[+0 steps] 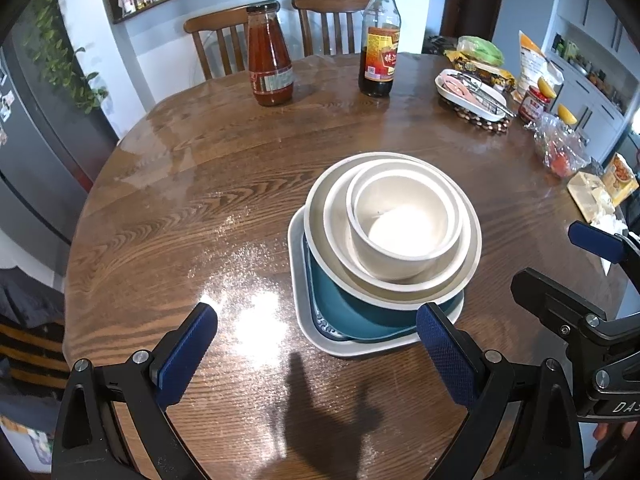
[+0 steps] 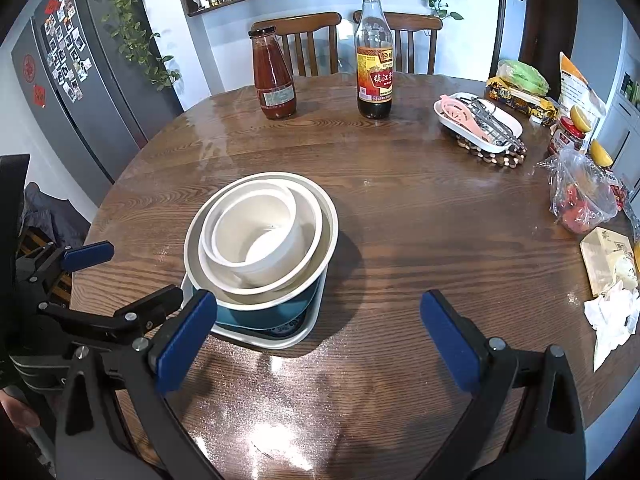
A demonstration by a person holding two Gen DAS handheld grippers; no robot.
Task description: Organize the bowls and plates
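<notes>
- We held the left gripper (image 1: 316, 344) and right gripper (image 2: 318, 332) with jaws apart, gripping nothing.
- We judged the off-centre stack (image 1: 384, 248) at frame centre could topple if nudged.

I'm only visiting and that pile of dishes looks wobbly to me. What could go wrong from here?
The small white bowl sits tilted inside the wider white bowl, so a nudge might tip it. The round bowls overhang the teal square plate and grey square tray, so lifting the stack could slide it. Both grippers are open, holding nothing.
</notes>
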